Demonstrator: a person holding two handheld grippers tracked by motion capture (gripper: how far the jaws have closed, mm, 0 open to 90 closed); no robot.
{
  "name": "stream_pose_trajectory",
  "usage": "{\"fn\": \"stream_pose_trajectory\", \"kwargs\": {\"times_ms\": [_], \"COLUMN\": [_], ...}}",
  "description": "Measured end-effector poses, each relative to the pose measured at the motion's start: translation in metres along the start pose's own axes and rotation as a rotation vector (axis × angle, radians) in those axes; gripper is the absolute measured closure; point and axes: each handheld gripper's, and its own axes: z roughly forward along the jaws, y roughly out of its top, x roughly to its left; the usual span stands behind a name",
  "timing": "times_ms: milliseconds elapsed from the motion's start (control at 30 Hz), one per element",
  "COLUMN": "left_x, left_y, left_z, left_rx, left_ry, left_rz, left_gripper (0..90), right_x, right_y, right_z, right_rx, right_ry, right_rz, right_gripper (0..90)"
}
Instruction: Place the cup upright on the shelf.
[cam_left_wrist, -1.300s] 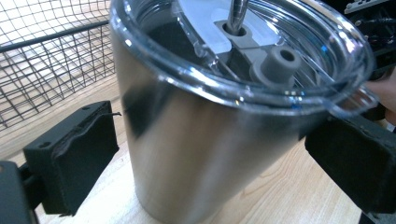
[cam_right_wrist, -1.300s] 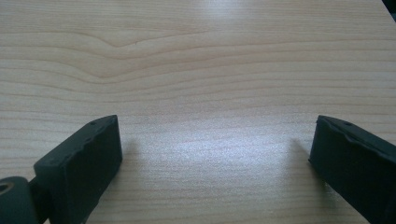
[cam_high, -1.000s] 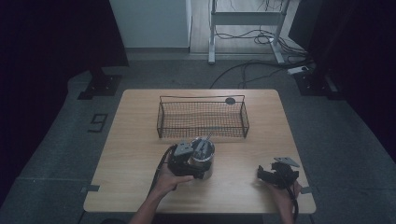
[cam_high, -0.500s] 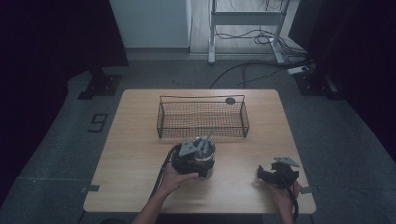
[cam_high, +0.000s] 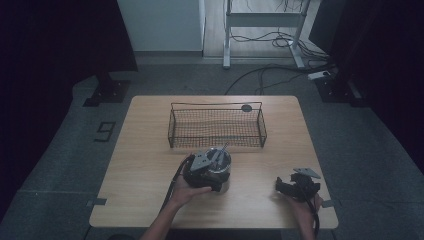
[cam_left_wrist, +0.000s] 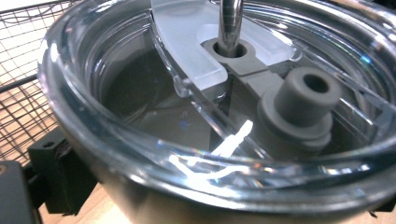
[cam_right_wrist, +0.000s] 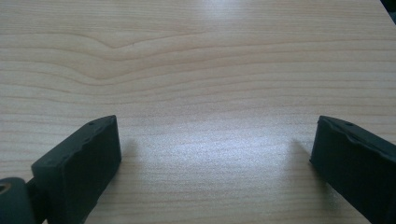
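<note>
Right gripper (cam_high: 291, 187): nearest to us at the table's front right, held low over bare wood; in its own view we see the two black jaws wide apart with nothing but wood grain between them, their outer ends cut off by the frame
Right hand (cam_high: 306, 205): we see it behind the gripper, partly cut off at the bottom edge
Left hand (cam_high: 186, 190): we see it come in from the bottom, wrapped round the back of its gripper
Left gripper (cam_high: 216, 172): pressed against the tumbler near the table's middle front; we make out one black jaw at the lower left of its own view beside the cup wall, the other mostly out of frame, so it seems closed on the tumbler, though we cannot see the contact itself
Tumbler (cam_left_wrist: 154, 140): dark metal cup with a clear lid, standing on the table (cam_high: 145, 150) just in front of the basket; its body is mostly hidden by the gripper in the high view
Straw (cam_left_wrist: 230, 18): metal, passing through a grey seal in the lid; its top is cut off
Wire basket (cam_high: 217, 127): farther back, mid-table; we see no contents through its mesh
Dark round spot (cam_high: 246, 107): by the basket's far right corner, too small for us to identify
</note>
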Motion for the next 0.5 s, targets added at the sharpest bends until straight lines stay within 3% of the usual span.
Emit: {"fn": "stream_pose_trajectory", "kwargs": {"times_ms": [300,500], "left_x": [0.001,0.004], "left_y": [0.008,0.014], "left_z": [-0.011,-0.016], "left_rx": [-0.038,-0.042], "left_ry": [0.0,0.026], "left_rz": [0.003,-0.009], "left_gripper": [3.7,3.7], "right_x": [-0.001,-0.002], "right_y": [0.001,0.002], "right_z": [0.001,0.002], "right_rx": [-0.003,0.002], "right_ry": [-0.002,-0.003], "right_rz": [0.002,0.006], "right_gripper": [1.0,0.0]}}
